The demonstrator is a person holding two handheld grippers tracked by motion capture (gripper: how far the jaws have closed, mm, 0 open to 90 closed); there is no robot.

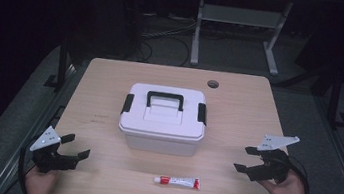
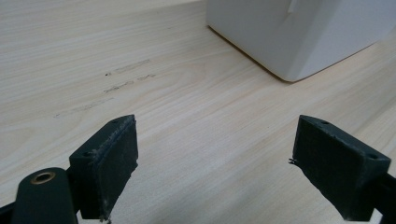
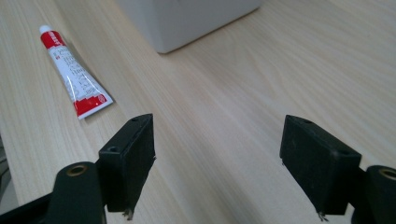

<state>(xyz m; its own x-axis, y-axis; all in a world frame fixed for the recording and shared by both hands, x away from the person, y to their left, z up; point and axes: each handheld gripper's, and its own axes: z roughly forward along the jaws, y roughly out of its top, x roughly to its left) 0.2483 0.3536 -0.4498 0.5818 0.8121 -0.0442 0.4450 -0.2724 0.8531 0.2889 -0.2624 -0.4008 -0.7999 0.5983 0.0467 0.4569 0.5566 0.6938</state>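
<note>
A white plastic lidded box point(image 1: 162, 119) with a black handle sits closed at table centre, contents hidden. A small red-and-white tube point(image 1: 177, 181) lies at its 6 o'clock. The left gripper point(image 1: 75, 147), at 8 o'clock, and the right gripper point(image 1: 245, 159), at 4 o'clock, gape wide, empty.

A light wood table point(image 1: 238, 111) is standing in a dark room, its top lit while the surroundings are fading to black. A round hole point(image 1: 213, 84) is sitting near its far edge. Grey floor point(image 1: 307, 125) is showing on both sides. Behind it, a white desk frame point(image 1: 240, 20) is standing, and cables point(image 1: 168, 33) are lying on the floor beside it.
</note>
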